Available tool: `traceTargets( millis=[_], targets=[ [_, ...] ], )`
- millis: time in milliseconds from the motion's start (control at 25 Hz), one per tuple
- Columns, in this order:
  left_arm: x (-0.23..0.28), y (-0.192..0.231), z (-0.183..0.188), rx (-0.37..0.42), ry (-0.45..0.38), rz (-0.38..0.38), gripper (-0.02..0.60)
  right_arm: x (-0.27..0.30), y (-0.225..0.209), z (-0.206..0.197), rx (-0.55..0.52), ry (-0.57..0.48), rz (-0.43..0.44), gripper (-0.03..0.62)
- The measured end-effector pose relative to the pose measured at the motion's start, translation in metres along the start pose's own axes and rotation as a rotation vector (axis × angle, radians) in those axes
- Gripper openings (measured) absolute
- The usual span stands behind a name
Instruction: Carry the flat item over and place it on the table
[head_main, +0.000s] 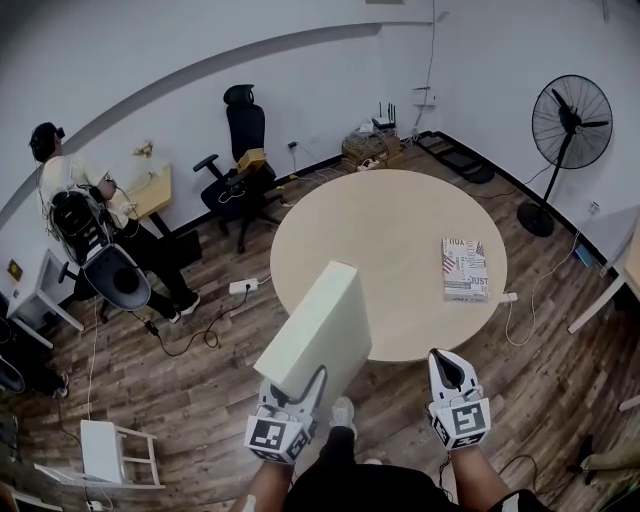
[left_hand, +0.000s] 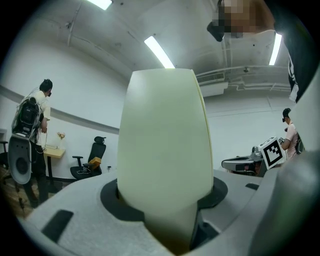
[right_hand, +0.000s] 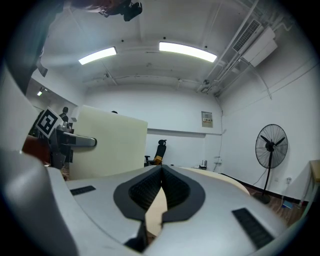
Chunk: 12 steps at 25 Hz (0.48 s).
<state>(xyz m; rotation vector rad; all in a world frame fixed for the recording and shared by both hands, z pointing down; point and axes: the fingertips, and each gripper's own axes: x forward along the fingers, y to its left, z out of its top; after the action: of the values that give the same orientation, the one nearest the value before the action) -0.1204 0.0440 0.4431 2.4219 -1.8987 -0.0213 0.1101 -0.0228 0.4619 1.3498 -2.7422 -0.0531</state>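
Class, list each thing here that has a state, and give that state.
left hand-held gripper, shut on the flat panel
flat panel, held tilted, not yet on the table
right hand-held gripper, shut, empty
book, closed, flat on the table
fan, standing upright
office chair, nobody seated

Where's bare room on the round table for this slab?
The round beige table is bare across its centre, left and far side, up to the rim nearest the black office chair. Only its right side is taken, by the printed magazine. The pale cream flat slab in the left hand-held gripper should fit in that bare part.
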Motion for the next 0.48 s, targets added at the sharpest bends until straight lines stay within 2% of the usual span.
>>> traceTargets(
  millis=[240, 480],
  targets=[
    [0.053, 0.041, 0.0, -0.004, 0.032, 0.001, 0.241, 0.058, -0.02, 0.013, -0.017, 0.002, -0.033, -0.003],
    [0.106, 0.081, 0.0, -0.023, 0.052, -0.041, 0.241, 0.117, -0.025, 0.02, -0.022, 0.004, -0.043, -0.003]
  ],
)
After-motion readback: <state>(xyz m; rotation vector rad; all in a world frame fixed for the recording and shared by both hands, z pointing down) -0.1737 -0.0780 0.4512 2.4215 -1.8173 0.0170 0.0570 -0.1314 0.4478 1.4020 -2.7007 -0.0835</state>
